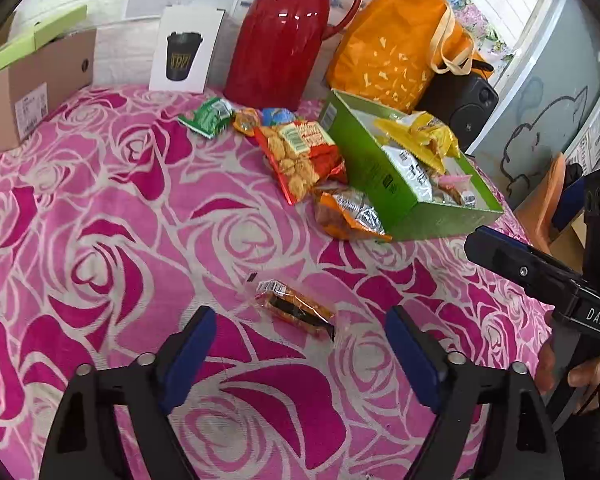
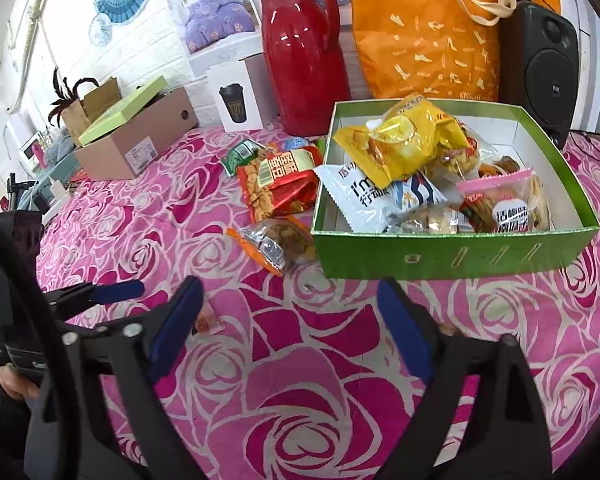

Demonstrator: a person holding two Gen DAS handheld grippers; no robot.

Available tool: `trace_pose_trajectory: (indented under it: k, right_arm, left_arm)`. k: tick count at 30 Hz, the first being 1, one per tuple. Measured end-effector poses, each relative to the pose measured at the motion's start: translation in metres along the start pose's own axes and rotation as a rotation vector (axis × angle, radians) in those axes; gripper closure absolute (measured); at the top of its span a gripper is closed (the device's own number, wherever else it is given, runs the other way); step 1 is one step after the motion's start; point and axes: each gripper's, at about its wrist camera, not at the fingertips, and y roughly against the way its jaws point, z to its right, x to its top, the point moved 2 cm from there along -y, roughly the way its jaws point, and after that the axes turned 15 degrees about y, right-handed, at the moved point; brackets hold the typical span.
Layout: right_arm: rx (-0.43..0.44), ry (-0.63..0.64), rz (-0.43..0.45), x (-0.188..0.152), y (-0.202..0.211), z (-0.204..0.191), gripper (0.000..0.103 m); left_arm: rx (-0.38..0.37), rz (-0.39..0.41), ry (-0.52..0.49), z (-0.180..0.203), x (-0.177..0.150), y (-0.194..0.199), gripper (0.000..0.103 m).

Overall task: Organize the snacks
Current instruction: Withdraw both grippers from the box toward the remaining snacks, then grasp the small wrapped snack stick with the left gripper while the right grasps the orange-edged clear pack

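Left gripper (image 1: 300,344): jaws spread apart, nothing clamped, blue pads poised over the pink rose-patterned cloth (image 1: 100,240). A small orange snack packet (image 1: 296,312) in clear wrap lies flat on the cloth just ahead of the gap between the pads, untouched by either pad.

Right gripper (image 2: 290,308): jaws likewise released and empty, aimed at the near wall of the green box (image 2: 452,256). In the left wrist view its body carries the lettering "DAS", and a hand (image 1: 572,372) grips its handle at the right edge.

Green box: open-topped and white inside, it stands on the cloth and holds several packets: a yellow bag (image 2: 404,140) on top, a white bag (image 2: 364,196) printed "I'm" followed by Chinese characters, and a pink-edged clear packet (image 2: 500,200).

Outside the box, on its left: an orange-and-silver packet (image 2: 276,244) touches the box wall; a red bag (image 2: 280,188) with a Chinese label lies beyond it; a green packet (image 2: 238,156) lies farther back.

Background: a red jug (image 2: 304,48), an orange tote bag (image 2: 432,32) printed with shoe motifs and the repeated word "KISSCAT", a black speaker (image 2: 544,60), a white carton (image 2: 236,96) picturing a black cup, and a brown cardboard box (image 2: 140,140) with a barcode label too small to read.
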Motion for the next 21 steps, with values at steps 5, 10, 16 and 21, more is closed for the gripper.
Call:
trace_pose_trajectory:
  k: [5, 10, 16, 21]
  right_arm:
    - [-0.008, -0.021, -0.017, -0.001, -0.006, 0.002, 0.029]
    - [0.019, 0.024, -0.025, 0.011, -0.018, -0.013, 0.044]
    - [0.026, 0.110, -0.033, 0.034, -0.052, -0.037, 0.048]
    - [-0.066, 0.245, -0.067, 0.042, -0.087, -0.051, 0.048]
  left_arm:
    - [0.025, -0.003, 0.011, 0.003, 0.005, -0.021, 0.039]
    - [-0.010, -0.041, 0.023, -0.005, 0.009, -0.037, 0.077]
    - [0.033, -0.012, 0.001, -0.019, 0.016, -0.015, 0.078]
    - [0.044, 0.004, -0.001, -0.028, 0.021, -0.005, 0.078]
